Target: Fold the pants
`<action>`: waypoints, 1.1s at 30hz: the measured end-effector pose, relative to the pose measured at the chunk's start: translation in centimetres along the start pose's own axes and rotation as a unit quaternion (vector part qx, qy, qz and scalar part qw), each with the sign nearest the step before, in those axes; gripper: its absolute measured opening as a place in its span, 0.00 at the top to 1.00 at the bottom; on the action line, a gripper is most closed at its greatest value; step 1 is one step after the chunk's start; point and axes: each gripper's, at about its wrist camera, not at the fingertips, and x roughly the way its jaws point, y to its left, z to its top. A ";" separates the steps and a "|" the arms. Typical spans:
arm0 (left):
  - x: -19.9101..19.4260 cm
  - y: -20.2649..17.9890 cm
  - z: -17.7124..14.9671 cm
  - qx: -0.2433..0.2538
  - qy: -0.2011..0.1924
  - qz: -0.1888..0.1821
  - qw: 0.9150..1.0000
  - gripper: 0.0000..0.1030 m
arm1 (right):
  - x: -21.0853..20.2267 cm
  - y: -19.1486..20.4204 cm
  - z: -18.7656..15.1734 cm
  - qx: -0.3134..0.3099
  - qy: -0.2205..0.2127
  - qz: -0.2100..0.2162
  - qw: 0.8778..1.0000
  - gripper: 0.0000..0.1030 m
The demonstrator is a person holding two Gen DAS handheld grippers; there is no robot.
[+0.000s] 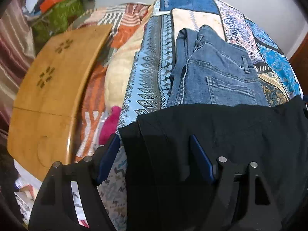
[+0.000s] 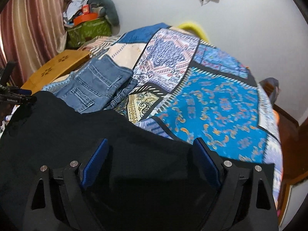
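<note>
Black pants [image 1: 211,134] lie across the near edge of the bed [image 2: 221,100], spread left to right. Folded jeans [image 1: 215,73] sit just behind them, toward the bed's middle – touching or overlapping at the pants' far edge. Wooden lap table [image 1: 48,96] on the bed's left side. Stuffed basket [image 2: 88,30] beyond the far-left corner, against the wall.

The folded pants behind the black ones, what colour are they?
Blue denim: the folded jeans show best in the left wrist view, lying on the patchwork quilt.
</note>
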 end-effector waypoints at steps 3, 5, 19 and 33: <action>0.7 0.4 0.3 -0.022 0.004 -0.015 1.000 0.31 | 1.7 -0.1 0.0 0.001 0.020 0.021 1.000 0.28; 1.0 0.4 0.4 -0.029 0.005 -0.026 0.999 0.41 | 2.7 -0.2 -0.4 0.012 0.037 0.047 0.998 0.41; -4.6 -1.3 -0.1 0.020 -0.055 -0.002 0.998 0.86 | 0.4 0.8 -1.3 0.009 0.001 0.041 0.999 0.98; -3.8 -1.4 -0.3 0.031 -0.058 -0.002 0.998 0.86 | 4.9 0.4 0.2 -0.020 0.059 0.054 0.997 0.44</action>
